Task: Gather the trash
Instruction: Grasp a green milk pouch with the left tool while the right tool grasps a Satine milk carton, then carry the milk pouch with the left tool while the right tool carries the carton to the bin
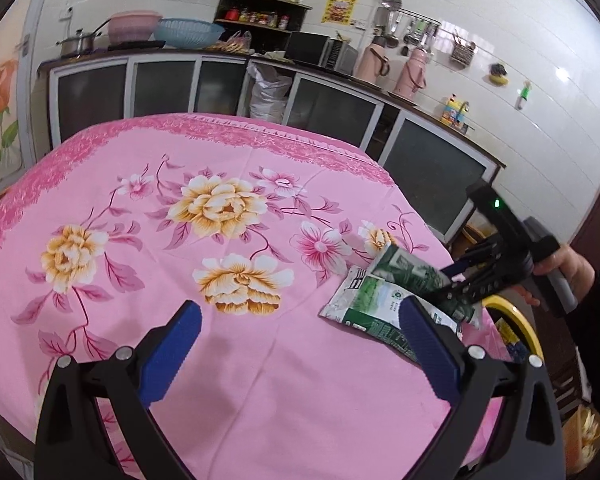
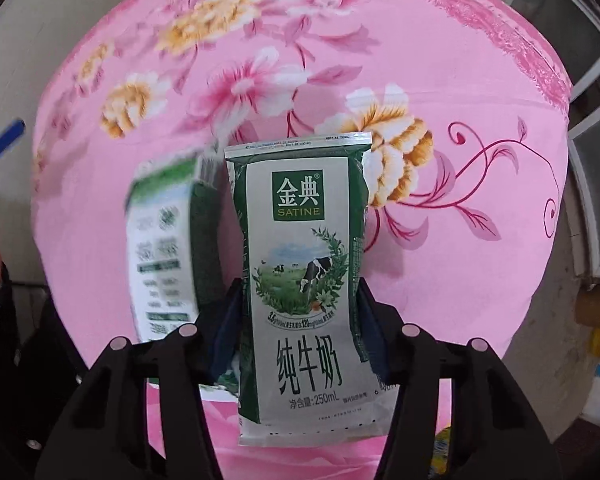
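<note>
While the right tool (image 2: 300, 312) clenches a flattened milk carton (image 2: 304, 280) above the worktop (image 1: 260, 380) at its right edge, a second carton (image 1: 364, 304) lies beneath; the left tool (image 1: 296, 344) hovers released, empty.

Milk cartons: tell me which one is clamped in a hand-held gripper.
The Satine carton, squeezed between the right hand-held gripper fingers. The other carton lies flat on the pink tablecloth, ungripped.

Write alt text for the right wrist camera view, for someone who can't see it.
The right gripper clamps a crumpled green and white milk carton by its sides, above a pink floral tablecloth. A second, blurred carton lies just to its left.
</note>
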`<act>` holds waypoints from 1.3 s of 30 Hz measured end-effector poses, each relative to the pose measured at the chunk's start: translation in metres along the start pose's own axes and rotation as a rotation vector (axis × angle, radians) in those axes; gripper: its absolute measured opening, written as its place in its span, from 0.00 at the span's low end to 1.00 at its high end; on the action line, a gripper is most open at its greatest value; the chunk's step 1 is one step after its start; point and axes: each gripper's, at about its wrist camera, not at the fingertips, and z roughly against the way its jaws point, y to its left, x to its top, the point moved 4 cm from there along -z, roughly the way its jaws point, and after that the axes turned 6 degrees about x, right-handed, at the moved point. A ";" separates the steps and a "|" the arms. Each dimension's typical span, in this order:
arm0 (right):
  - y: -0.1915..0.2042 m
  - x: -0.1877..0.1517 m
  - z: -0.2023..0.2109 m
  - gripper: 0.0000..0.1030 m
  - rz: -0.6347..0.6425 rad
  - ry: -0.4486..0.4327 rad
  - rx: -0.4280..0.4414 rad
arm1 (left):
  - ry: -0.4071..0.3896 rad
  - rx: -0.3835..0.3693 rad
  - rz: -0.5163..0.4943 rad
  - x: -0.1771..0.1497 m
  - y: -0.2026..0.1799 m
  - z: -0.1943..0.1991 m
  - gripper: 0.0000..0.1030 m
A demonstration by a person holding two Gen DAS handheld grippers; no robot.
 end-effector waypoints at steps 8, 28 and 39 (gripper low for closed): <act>-0.016 -0.025 0.071 0.50 -0.083 -0.207 0.065 | 0.016 -0.031 -0.550 -0.003 -0.082 -0.004 0.93; -0.058 -0.191 0.164 0.51 -0.286 -0.470 0.038 | 0.206 -0.213 -1.958 -0.089 -0.210 -0.026 0.93; -0.072 -0.211 0.162 0.51 -0.333 -0.509 0.031 | 0.460 -0.323 -2.191 -0.075 -0.212 -0.072 0.93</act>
